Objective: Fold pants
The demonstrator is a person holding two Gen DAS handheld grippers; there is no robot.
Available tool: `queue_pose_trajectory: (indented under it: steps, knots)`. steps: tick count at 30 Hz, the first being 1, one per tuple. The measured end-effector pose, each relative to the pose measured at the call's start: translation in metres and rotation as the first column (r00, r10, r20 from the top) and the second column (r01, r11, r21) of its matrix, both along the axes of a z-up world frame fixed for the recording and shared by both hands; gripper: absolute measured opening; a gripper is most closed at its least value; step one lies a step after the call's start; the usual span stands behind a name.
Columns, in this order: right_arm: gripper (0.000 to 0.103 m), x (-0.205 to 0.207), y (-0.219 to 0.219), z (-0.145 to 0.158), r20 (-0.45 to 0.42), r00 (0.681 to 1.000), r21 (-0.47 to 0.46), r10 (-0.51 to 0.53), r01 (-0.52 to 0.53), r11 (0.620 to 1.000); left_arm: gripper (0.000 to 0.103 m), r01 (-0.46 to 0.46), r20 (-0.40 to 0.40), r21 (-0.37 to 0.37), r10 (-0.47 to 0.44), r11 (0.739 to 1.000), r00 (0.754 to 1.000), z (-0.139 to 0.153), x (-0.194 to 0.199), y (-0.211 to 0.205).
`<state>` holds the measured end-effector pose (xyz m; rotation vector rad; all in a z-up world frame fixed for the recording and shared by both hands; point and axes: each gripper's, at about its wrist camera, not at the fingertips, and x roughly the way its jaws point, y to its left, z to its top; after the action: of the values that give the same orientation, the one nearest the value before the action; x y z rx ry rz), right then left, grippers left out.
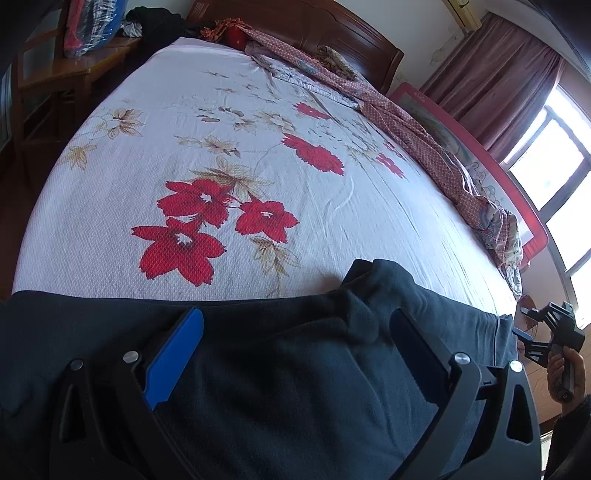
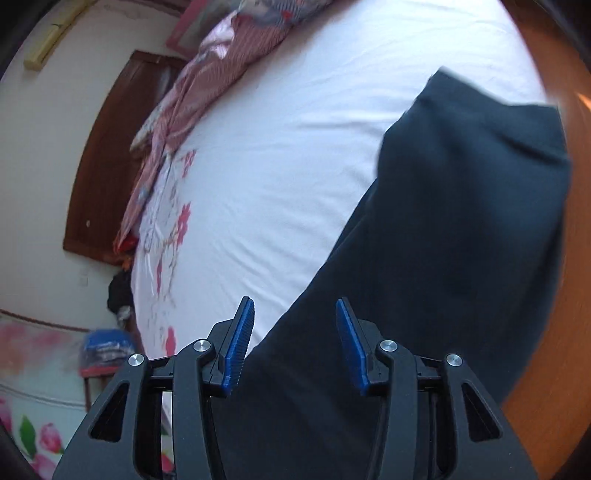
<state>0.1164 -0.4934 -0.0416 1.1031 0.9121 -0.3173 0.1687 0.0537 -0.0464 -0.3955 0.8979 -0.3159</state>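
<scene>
Dark navy pants [image 1: 280,369] lie along the near edge of the bed, bunched with a raised fold in the middle. My left gripper [image 1: 295,325] is open wide, its blue-padded fingers [image 1: 177,354] straddling the fabric just above it. The right gripper shows in the left wrist view [image 1: 546,332] at the pants' right end, held by a hand off the bed's edge. In the right wrist view the right gripper [image 2: 295,314] is open over the pants [image 2: 443,240], which run away along the bed edge. Nothing is gripped.
The bed has a white sheet with red flowers [image 1: 258,166]. A crumpled pink checked quilt [image 1: 406,122] lies along the far side by a red rail. A wooden headboard [image 1: 303,22], a side table [image 1: 74,62] and a window [image 1: 554,173] surround the bed.
</scene>
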Motion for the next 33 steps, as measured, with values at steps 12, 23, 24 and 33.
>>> queue_pose_trajectory:
  steps: [12,23,24,33]
  knots:
    - [0.004,0.008,0.028,-0.006,-0.05,0.998,-0.115,0.028,-0.034,0.993,0.101,-0.002,0.024,-0.053,0.004,0.999,1.0,0.0,-0.006,0.007]
    - [0.017,0.001,0.031,0.003,0.04,0.999,-0.209,0.034,-0.025,0.978,0.101,-0.001,0.022,-0.049,0.002,0.999,1.0,0.0,-0.006,0.006]
    - [0.023,-0.015,0.028,0.016,0.07,0.997,-0.258,0.016,0.003,0.966,0.101,-0.001,0.021,-0.049,0.002,0.999,1.0,0.0,-0.005,0.006]
    - [0.009,-0.13,-0.102,-0.041,0.084,0.943,-0.124,-0.323,0.331,0.935,0.065,0.027,0.019,0.007,-0.028,1.0,0.999,-0.002,-0.011,0.022]
